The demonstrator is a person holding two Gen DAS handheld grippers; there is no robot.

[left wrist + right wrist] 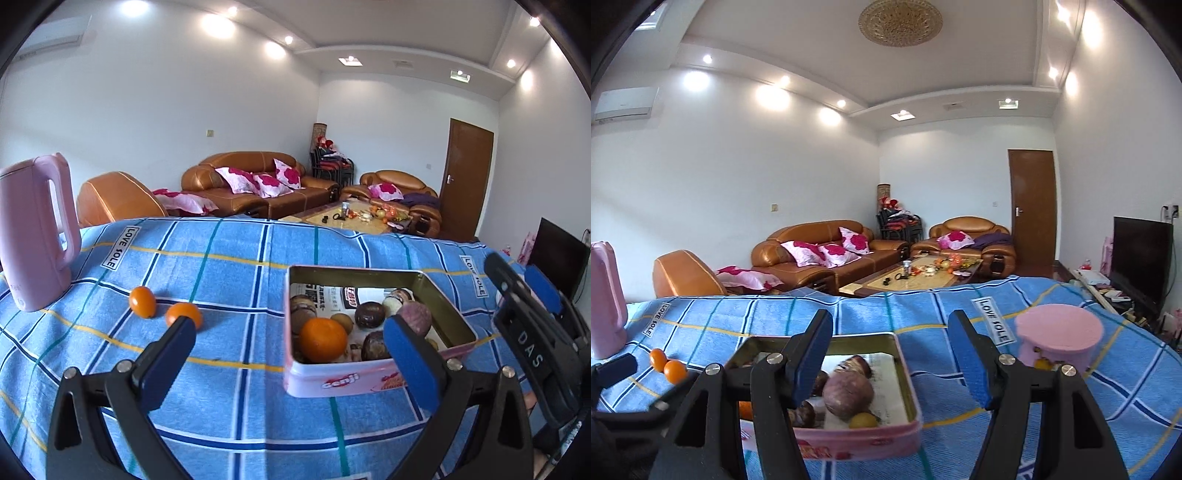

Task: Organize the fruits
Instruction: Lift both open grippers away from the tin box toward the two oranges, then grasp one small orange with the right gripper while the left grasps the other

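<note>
A pink tin box lined with newspaper holds an orange, dark passion fruits and a purple fruit. It also shows in the right wrist view. Two small oranges lie on the blue checked cloth to its left; they also show in the right wrist view. My left gripper is open and empty, in front of the box. My right gripper is open and empty over the box's right rim.
A pink kettle stands at the far left. A pink round lid or stand with a small yellow fruit under it sits right of the box. Sofas and a coffee table lie beyond the table's far edge.
</note>
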